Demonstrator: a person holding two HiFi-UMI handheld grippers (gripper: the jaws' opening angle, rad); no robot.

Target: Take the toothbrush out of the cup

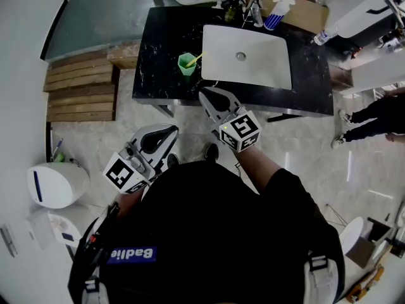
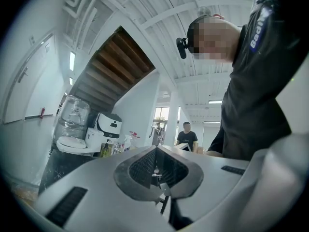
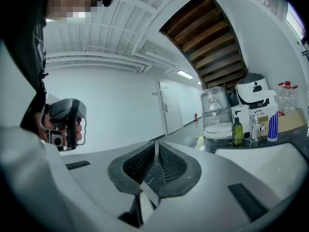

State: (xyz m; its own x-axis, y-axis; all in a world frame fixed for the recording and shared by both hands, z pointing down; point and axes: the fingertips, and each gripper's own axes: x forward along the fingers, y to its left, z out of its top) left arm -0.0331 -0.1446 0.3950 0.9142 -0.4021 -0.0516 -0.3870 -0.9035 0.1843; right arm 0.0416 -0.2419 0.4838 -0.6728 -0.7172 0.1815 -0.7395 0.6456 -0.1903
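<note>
A green cup (image 1: 186, 63) stands on the black counter (image 1: 158, 75), just left of the white sink (image 1: 253, 59). A yellow toothbrush (image 1: 197, 58) leans out of it toward the sink. My right gripper (image 1: 206, 96) is shut and empty, its tip at the counter's front edge a little nearer than the cup. In the right gripper view the jaws (image 3: 155, 145) meet, and the cup (image 3: 199, 142) shows as a small yellow-green patch beyond them. My left gripper (image 1: 169, 131) hangs lower over the floor, shut and empty. Its closed tip (image 2: 155, 150) points toward the counter.
Behind the sink are a soap bottle (image 3: 237, 131), a faucet (image 3: 255, 124), a striped spray bottle (image 1: 276, 12) and a cardboard box (image 1: 304, 11). Wooden steps (image 1: 82, 87) lie left of the counter, a white bin (image 1: 54, 183) at the near left. A person's legs (image 1: 373, 116) stand at the right.
</note>
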